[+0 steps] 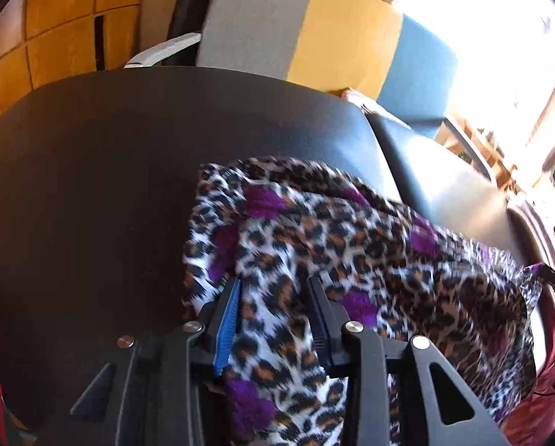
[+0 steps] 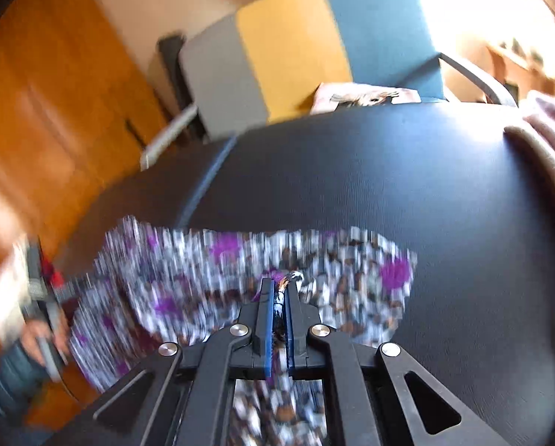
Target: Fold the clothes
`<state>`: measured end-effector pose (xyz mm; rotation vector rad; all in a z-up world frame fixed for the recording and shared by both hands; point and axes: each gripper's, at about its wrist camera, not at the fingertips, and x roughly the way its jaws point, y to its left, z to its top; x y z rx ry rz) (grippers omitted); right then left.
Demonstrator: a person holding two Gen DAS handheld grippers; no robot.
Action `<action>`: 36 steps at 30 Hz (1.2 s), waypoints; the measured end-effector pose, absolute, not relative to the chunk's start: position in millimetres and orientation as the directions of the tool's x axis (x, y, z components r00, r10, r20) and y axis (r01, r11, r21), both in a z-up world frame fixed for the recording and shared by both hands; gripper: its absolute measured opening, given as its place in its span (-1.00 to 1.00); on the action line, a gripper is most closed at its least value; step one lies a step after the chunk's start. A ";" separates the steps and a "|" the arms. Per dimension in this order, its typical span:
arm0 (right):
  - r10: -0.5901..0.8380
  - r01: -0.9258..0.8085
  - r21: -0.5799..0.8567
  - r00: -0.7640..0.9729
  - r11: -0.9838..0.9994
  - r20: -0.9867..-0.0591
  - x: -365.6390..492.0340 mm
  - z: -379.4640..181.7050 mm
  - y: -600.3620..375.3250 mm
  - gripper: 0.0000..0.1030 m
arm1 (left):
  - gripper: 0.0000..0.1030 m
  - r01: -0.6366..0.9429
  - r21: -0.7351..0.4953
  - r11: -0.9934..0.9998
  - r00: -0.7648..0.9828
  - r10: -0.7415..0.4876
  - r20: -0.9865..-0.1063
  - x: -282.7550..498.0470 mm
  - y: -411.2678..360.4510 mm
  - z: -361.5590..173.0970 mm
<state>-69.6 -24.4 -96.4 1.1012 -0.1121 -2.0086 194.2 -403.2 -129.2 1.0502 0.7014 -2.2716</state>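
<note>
Leopard-print garment (image 1: 314,252) with purple blotches lies bunched on black padded surface (image 1: 91,186), near its front edge. Right gripper (image 2: 279,293) pinched nearly closed on a fabric fold, likely to carry that edge over for a fold. Left gripper (image 1: 273,293) part open, cloth between the fingers; cannot tell if pads press it, probably anchoring that side. Striped grey-yellow-blue chair (image 1: 314,33) behind.
</note>
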 end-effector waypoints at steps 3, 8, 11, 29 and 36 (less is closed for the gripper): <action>-0.704 0.533 0.499 -0.299 -0.683 -0.644 -98.6 -103.1 -29.3 -0.90 | -0.61 0.645 -0.224 -0.731 -0.564 -0.257 -0.785 196.4 -409.3 -121.8; -0.679 0.448 0.532 -0.284 -0.718 -0.677 -123.8 -128.8 -38.5 -0.90 | -0.60 0.643 -0.225 -0.732 -0.567 -0.258 -0.782 199.6 -425.7 -117.3; -0.686 0.417 0.558 -0.287 -0.718 -0.668 -128.3 -137.6 -39.1 -0.78 | -0.50 0.627 -0.265 -0.732 -0.586 -0.220 -0.780 197.9 -436.4 -117.4; -0.667 0.569 0.411 -0.364 -0.712 -0.650 -75.1 -121.9 -9.2 0.08 | -0.89 0.612 -0.243 -0.753 -0.558 -0.193 -0.807 149.5 -447.9 -128.0; -0.568 0.704 0.166 -0.387 -0.691 -0.727 -63.9 -126.6 -34.7 -0.02 | -0.91 0.671 -0.314 -0.672 -0.586 -0.220 -0.780 168.1 -463.5 -122.4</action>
